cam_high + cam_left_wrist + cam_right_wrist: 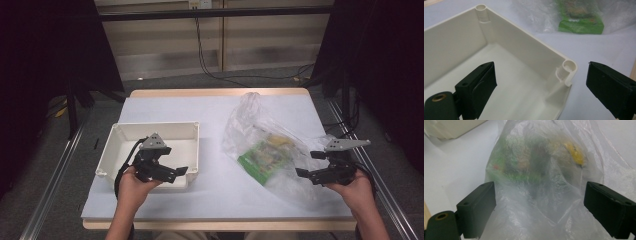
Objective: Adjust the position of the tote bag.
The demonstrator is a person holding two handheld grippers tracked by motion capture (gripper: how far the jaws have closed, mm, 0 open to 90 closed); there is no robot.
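A clear plastic bag (260, 132) lies on the right half of the table, with a green packet (265, 155) and other wrapped items showing through it. A cream plastic box (112, 150) sits open-topped on the left. My left gripper (172, 172) hovers over the box's near right corner (566, 68), jaws wide apart with nothing between them. My right gripper (312, 165) hangs at the bag's near right end, open; the bag (536, 170) lies ahead between its jaws, untouched by the pads. The green packet (580, 21) appears beyond the box in the left gripper view.
The table has a pale blue-white top (210, 195) with a wooden edge. Black curtains and stands flank both sides, and metal rails (50, 190) run along the floor. Cables hang at the back wall.
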